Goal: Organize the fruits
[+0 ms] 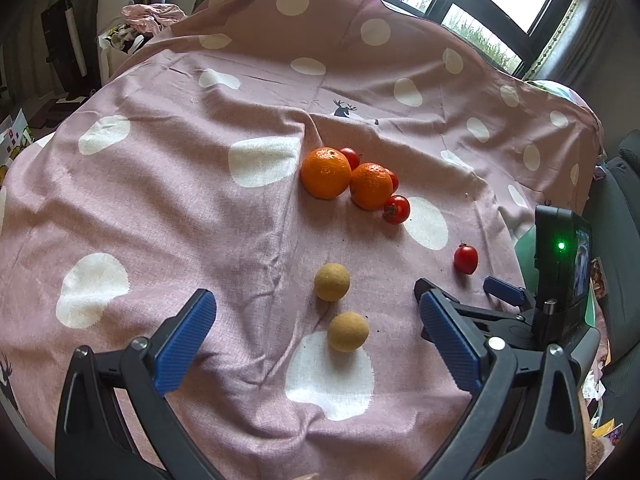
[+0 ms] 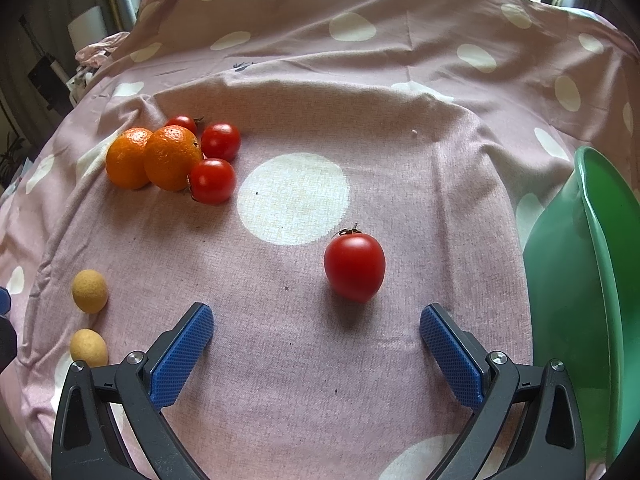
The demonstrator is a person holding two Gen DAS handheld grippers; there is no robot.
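Presently both the left gripper (image 1: 316,322) and the right gripper (image 2: 316,332) are held wide open and empty. A lone tomato (image 2: 354,266), lying apart beside the green bowl (image 2: 568,280), is best straddled centrally and squeezed gently.

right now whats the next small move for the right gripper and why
Probably ease the right gripper forward and close on the lone tomato. Its fingers are open and empty, the tomato sits just ahead between them, apart from the cluster, with the green bowl alongside.
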